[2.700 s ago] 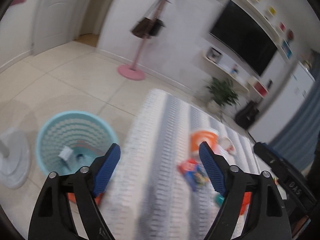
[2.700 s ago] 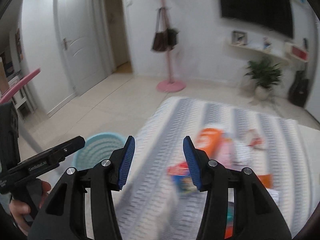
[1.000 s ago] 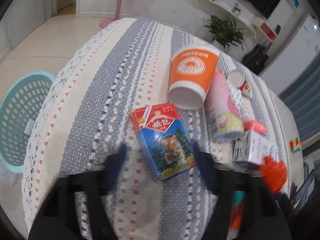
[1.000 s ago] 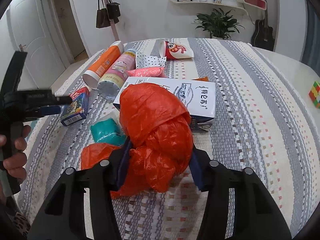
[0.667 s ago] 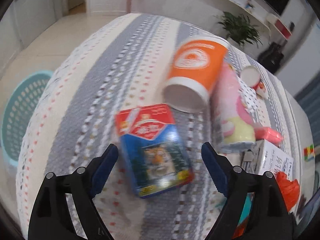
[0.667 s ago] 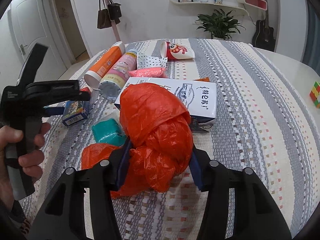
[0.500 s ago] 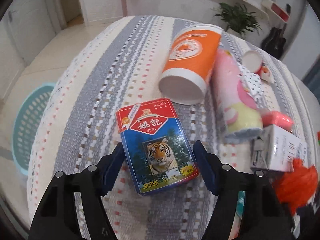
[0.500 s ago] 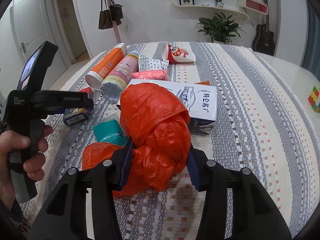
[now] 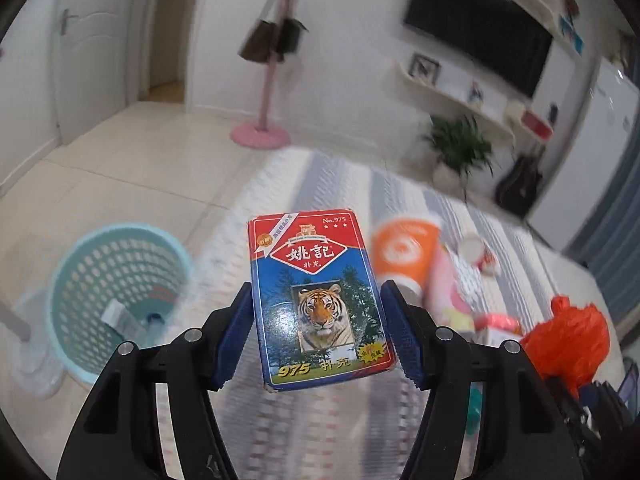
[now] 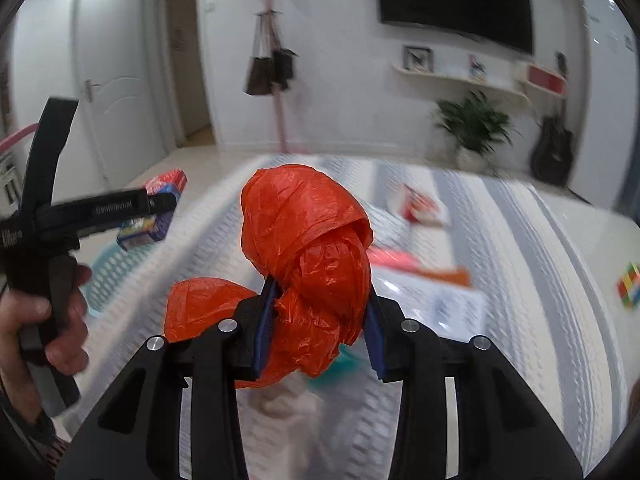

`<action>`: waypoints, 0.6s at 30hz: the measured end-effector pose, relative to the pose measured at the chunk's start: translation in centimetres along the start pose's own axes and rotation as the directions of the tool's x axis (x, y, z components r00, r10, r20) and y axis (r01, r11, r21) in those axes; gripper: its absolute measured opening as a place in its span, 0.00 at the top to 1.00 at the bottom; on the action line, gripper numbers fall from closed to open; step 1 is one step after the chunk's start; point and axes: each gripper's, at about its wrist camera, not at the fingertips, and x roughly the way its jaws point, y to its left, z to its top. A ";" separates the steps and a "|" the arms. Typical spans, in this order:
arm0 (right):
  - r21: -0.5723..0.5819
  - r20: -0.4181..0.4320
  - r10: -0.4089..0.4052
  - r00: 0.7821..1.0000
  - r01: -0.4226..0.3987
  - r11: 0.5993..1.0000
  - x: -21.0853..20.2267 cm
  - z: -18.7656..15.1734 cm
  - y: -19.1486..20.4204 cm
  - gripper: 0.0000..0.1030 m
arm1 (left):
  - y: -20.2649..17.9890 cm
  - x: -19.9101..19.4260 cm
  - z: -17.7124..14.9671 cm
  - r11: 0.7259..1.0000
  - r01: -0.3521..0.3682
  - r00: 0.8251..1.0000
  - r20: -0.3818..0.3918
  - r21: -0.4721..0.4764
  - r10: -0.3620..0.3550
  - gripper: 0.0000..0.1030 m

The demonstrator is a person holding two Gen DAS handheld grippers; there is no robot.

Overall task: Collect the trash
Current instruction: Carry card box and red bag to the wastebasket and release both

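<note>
A red and blue card box [image 9: 308, 256] with a tiger on it hangs clear of the striped table [image 9: 320, 176]. My left gripper [image 9: 316, 290] holds it, jaws still closing, pads pressed on its two long sides. A knotted orange plastic bag [image 10: 304, 224] is lifted off the cloth in my right gripper [image 10: 320, 296], whose jaws are also closing, squeezing the bag's lower part. In the right wrist view a hand [image 10: 52, 320] holds the left gripper [image 10: 120, 208] with the card box [image 10: 160, 188] at its tip. The bag [image 9: 568, 340] also shows at the lower right of the left wrist view.
A teal basket [image 9: 108, 292] with a few scraps inside stands on the floor left of the table. On the cloth lie an orange cup [image 9: 404, 252], a pink bottle [image 9: 444, 292], a small red and white cup [image 9: 478, 254], a white carton [image 10: 456, 308] and a colour cube [image 10: 630, 284].
My left jaws came in on the card box and lifted it off the cloth. My right gripper rose with the orange bag. Both views tilted up toward the room.
</note>
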 end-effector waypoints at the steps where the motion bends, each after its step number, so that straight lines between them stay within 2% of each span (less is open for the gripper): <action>1: -0.008 0.007 0.025 1.000 -0.025 1.000 0.4 0.9 1.2 0.66 | 1.1 -0.6 0.4 1.000 -0.011 1.000 0.017 -0.016 0.012 0.40; 8: -0.114 0.033 0.156 0.987 -0.151 0.982 4.1 5.6 11.1 0.66 | 10.7 -3.9 2.5 0.982 -0.086 0.990 0.096 -0.167 0.103 0.40; 13: -0.142 -0.009 0.210 0.978 -0.209 0.967 7.7 6.8 17.4 0.66 | 16.4 -4.5 3.7 0.955 -0.111 0.985 0.097 -0.274 0.143 0.40; 18: -0.143 -0.103 0.238 0.966 -0.251 0.957 12.6 6.8 22.8 0.66 | 20.4 -3.6 3.6 0.943 -0.156 0.982 0.058 -0.294 0.181 0.40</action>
